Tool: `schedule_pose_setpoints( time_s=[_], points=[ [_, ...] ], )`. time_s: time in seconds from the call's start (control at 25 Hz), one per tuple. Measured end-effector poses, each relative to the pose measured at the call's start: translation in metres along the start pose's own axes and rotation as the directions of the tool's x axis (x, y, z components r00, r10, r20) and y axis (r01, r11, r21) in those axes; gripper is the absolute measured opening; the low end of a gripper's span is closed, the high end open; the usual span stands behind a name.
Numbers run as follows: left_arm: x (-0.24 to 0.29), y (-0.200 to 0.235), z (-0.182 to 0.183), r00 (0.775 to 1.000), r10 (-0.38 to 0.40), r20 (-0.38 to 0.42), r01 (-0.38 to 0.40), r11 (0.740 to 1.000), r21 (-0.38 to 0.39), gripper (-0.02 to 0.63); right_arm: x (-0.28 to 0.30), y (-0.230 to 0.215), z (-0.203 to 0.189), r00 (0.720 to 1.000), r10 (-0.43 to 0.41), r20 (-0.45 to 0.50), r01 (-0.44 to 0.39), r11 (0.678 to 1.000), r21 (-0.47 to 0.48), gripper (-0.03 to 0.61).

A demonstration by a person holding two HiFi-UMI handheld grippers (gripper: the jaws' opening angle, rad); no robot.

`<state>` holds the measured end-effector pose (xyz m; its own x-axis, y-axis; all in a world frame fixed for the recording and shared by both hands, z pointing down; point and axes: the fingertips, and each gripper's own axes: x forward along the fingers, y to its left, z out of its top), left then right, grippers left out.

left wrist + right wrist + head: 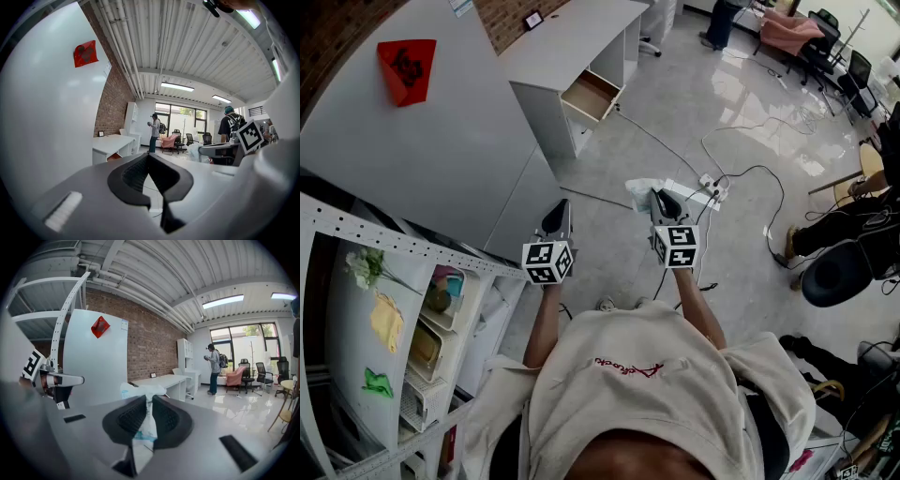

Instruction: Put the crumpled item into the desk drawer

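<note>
Carried in the air: crumpled white item with a blue patch (143, 390), pinched tight in the right gripper (149, 398), over a glossy grey floor (741, 103) and well apart from the open wood-lined drawer (592, 94) of the white desk (572, 37). Red brick wall (150, 343) behind the desk. Paper or plastic? I cannot tell, as the pads hide its middle. Left gripper (147, 154): jaws together, empty.

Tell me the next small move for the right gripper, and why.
Probably carry the right gripper forward toward the open drawer of the desk. Its jaws are shut on the crumpled item, which bunches above them. The drawer lies well ahead across the floor, so releasing now would likely miss it.
</note>
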<state>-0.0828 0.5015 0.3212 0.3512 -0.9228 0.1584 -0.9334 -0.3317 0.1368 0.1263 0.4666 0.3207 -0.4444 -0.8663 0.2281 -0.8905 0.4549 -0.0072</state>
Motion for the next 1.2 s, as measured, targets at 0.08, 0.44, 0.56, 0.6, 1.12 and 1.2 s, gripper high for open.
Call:
schedule_pose_setpoints(
  time_s=[0.08, 0.44, 0.56, 0.6, 1.12, 1.2],
  points=[
    [0.001, 0.003, -0.001, 1.000, -0.002, 0.001, 0.002, 1.000, -0.003, 0.009, 0.003, 0.001, 0.000, 1.000, -0.002, -0.001, 0.002, 1.000, -0.004, 0.044],
    [0.008, 0.020, -0.002, 1.000, -0.028, -0.004, 0.028, 1.000, -0.006, 0.009, 0.016, 0.011, 0.008, 1.000, -0.027, 0.011, 0.027, 1.000, -0.007, 0.044],
    [0.010, 0.025, -0.002, 0.999, -0.043, -0.007, 0.043, 0.999, -0.004, 0.009, 0.020, 0.014, 0.010, 0.999, -0.038, 0.017, 0.038, 0.999, -0.003, 0.045],
    [0.010, 0.027, -0.002, 0.999, -0.046, -0.006, 0.046, 0.999, -0.004, 0.009, 0.021, 0.017, 0.010, 0.999, -0.039, 0.016, 0.039, 0.999, -0.008, 0.045],
    [0.014, 0.041, -0.010, 0.996, -0.081, -0.032, 0.081, 0.997, 0.005, 0.009, 0.031, 0.030, 0.001, 0.998, -0.062, 0.001, 0.062, 0.998, -0.012, 0.045],
    [0.016, 0.043, -0.012, 0.996, -0.084, -0.035, 0.085, 0.996, 0.005, 0.009, 0.034, 0.030, -0.003, 0.998, -0.067, -0.009, 0.067, 0.998, -0.005, 0.044]
  ],
)
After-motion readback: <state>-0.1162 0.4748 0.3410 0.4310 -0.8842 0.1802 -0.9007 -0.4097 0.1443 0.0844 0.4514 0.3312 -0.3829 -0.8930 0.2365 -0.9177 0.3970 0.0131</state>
